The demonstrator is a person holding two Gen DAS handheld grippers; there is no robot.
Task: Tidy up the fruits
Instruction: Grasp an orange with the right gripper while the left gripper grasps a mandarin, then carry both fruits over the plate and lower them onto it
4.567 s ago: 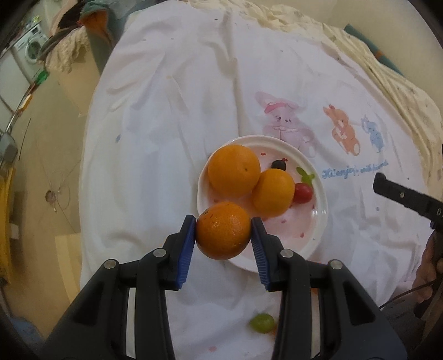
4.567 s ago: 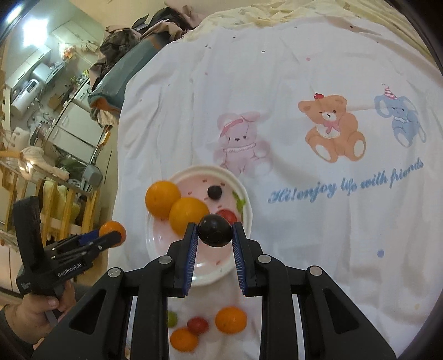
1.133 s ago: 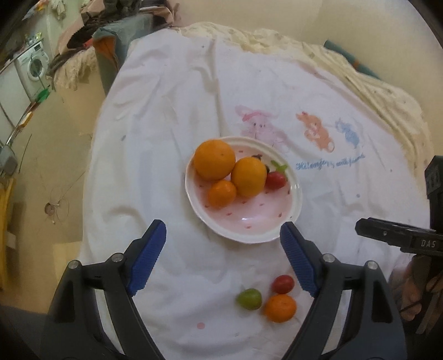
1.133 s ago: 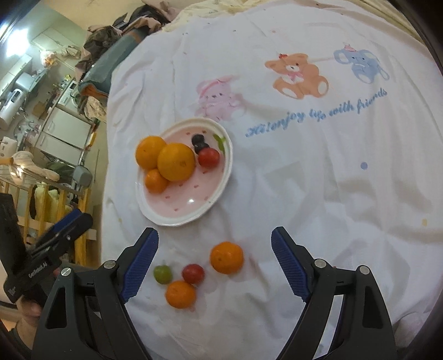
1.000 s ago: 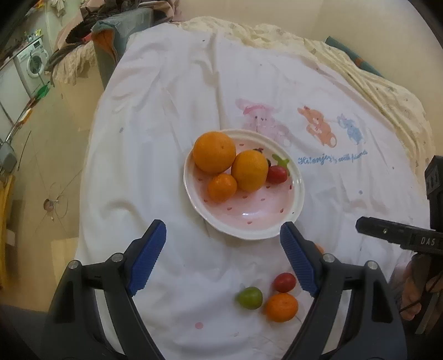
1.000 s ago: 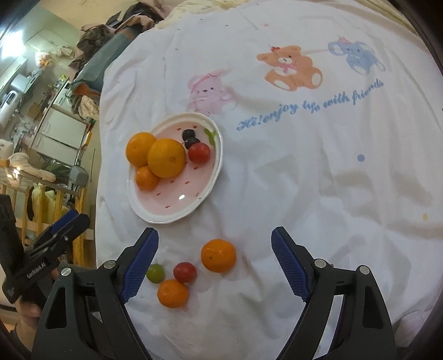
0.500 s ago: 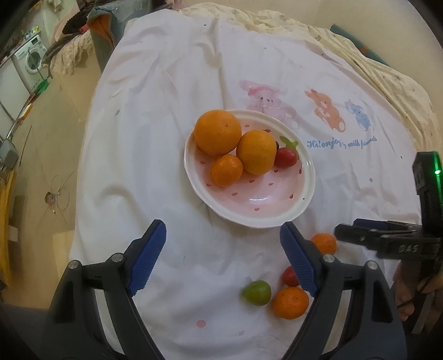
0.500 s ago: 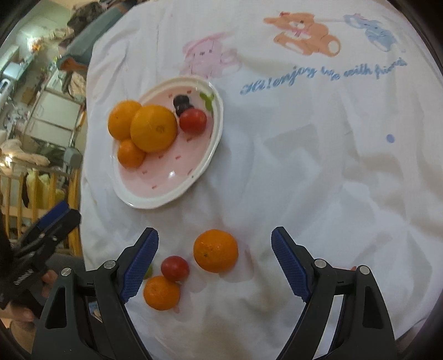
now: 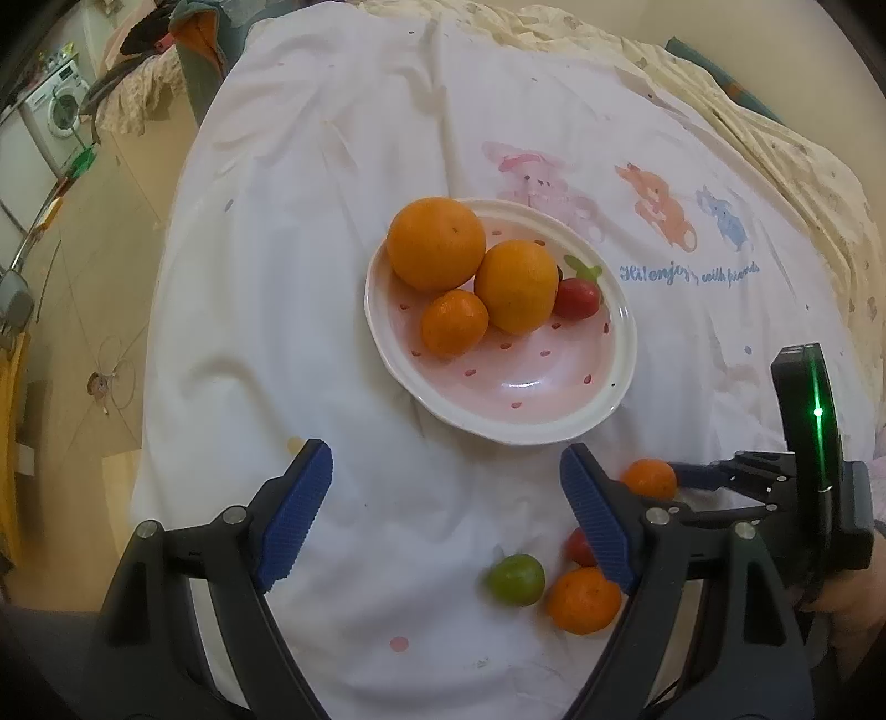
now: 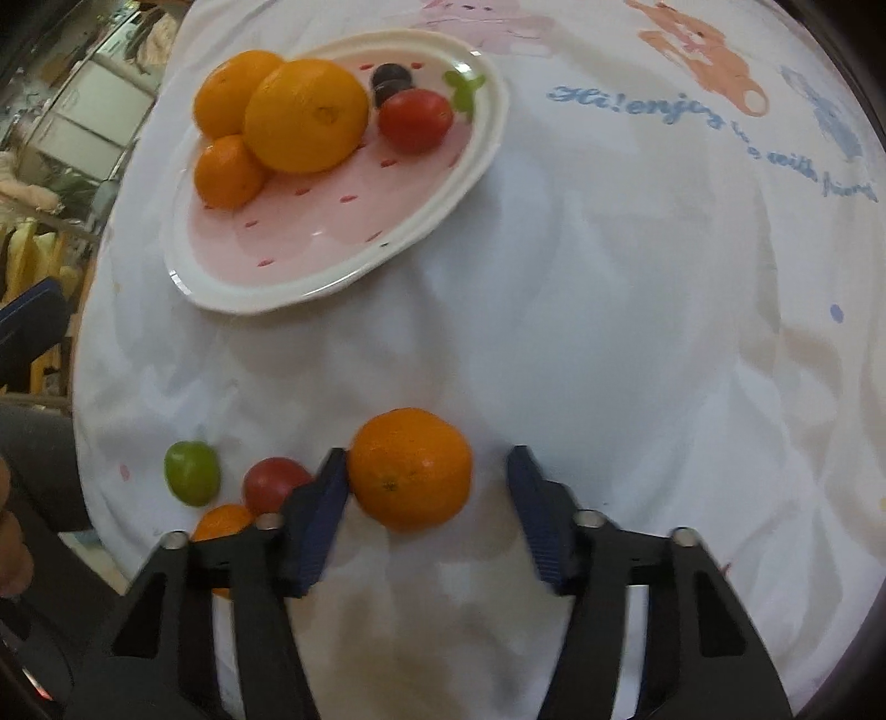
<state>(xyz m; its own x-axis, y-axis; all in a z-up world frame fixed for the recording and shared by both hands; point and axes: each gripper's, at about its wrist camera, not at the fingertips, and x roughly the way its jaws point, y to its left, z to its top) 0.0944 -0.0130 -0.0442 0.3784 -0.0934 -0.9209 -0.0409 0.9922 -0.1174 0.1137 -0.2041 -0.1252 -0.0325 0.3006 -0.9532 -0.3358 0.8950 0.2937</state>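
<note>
White cloth (image 10: 609, 332); both grippers' fingers apart, dark grape (image 10: 391, 77) only in right view.

Premises: a lived-in private home. The work surface is draped in a white child's sheet (image 9: 332, 232) printed with cartoon animals (image 10: 703, 47) and a slogan (image 10: 692, 119); a cream quilt (image 9: 775, 138) lies beyond it. A washing machine (image 9: 58, 111) stands at the far left of the left wrist view, with heaped clothes (image 9: 166, 44) close by and a beige floor (image 9: 72, 310) below. The right wrist view shows white cabinets (image 10: 105, 111) and a wooden rail (image 10: 44, 238) hung with yellow cloth at the left edge. A pink dotted plate (image 9: 542, 387) holds fruit (image 9: 434, 243).
</note>
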